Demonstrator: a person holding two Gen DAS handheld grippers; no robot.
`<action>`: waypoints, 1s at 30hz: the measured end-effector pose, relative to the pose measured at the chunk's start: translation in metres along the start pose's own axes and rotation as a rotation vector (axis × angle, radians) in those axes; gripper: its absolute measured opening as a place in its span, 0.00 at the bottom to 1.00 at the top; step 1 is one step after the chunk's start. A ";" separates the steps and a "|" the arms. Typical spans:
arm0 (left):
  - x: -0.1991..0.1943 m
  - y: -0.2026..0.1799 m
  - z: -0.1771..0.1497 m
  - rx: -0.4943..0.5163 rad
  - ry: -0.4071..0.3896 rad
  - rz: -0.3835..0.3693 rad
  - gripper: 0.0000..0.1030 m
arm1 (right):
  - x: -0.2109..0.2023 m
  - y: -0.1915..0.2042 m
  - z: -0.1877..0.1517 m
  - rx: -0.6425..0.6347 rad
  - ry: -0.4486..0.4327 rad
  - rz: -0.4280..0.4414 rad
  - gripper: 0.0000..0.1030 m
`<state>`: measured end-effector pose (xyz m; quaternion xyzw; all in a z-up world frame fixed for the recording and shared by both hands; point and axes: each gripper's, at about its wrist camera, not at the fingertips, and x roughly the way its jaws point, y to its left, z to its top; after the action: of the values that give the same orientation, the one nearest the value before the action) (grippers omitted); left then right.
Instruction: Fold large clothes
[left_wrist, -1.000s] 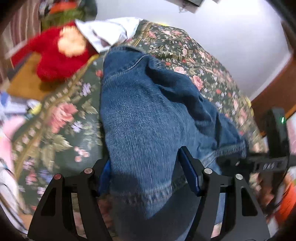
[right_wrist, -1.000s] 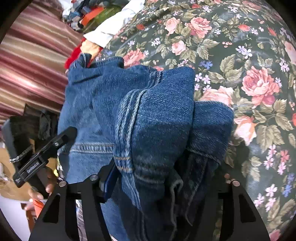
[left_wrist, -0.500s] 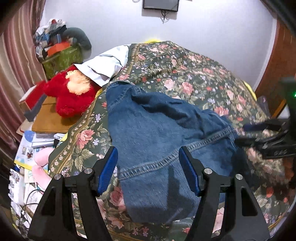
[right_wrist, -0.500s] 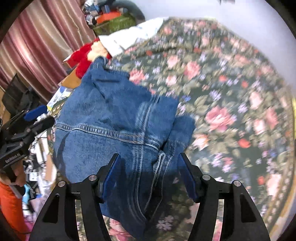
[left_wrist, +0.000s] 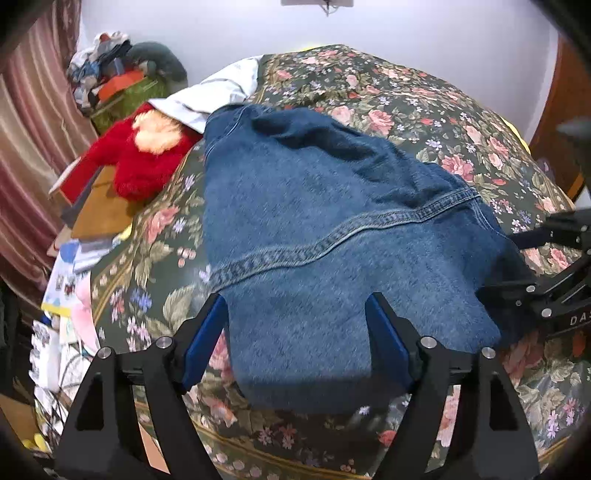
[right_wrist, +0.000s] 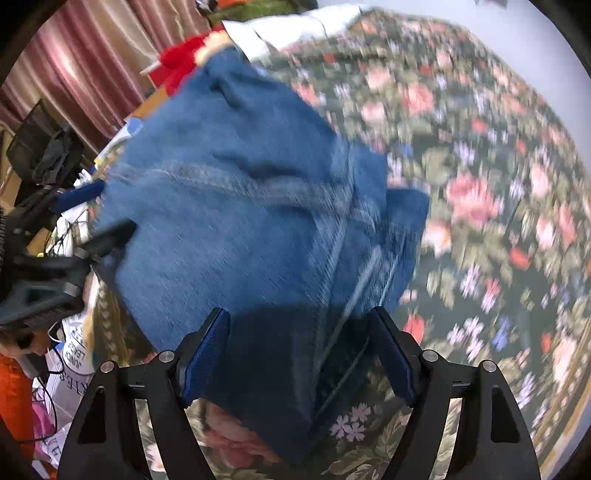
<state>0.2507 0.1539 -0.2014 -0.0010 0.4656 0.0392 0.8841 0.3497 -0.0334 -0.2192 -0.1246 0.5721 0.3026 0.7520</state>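
A blue denim garment (left_wrist: 314, 221) lies folded on the floral bedspread (left_wrist: 424, 103), near its front left edge. It also shows in the right wrist view (right_wrist: 240, 206), which is blurred. My left gripper (left_wrist: 295, 343) is open and empty, above the garment's near edge. My right gripper (right_wrist: 299, 350) is open and empty, above the garment's near corner. The right gripper's body (left_wrist: 546, 291) shows at the garment's right side in the left wrist view. The left gripper's body (right_wrist: 59, 258) shows at the left in the right wrist view.
A red plush toy (left_wrist: 144, 158) and a white cloth (left_wrist: 218, 92) lie at the bed's far left corner. Boxes, papers and clutter (left_wrist: 74, 258) fill the floor left of the bed. A curtain (left_wrist: 29, 129) hangs at the left. A wall (left_wrist: 406, 26) stands behind.
Both grippers have let go of the denim and pulled back. The garment, held up close one second ago, now lies flat on the bed.
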 end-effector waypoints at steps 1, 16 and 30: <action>-0.001 0.002 -0.002 -0.009 0.003 0.000 0.76 | -0.002 -0.004 -0.002 0.018 0.001 0.016 0.74; -0.117 -0.007 0.007 -0.052 -0.240 0.061 0.76 | -0.160 0.019 -0.033 0.017 -0.445 -0.057 0.74; -0.295 -0.050 -0.011 -0.063 -0.712 -0.011 0.76 | -0.321 0.086 -0.116 0.041 -1.001 -0.034 0.74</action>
<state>0.0792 0.0836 0.0340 -0.0172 0.1268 0.0467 0.9907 0.1553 -0.1282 0.0582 0.0414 0.1448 0.3015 0.9415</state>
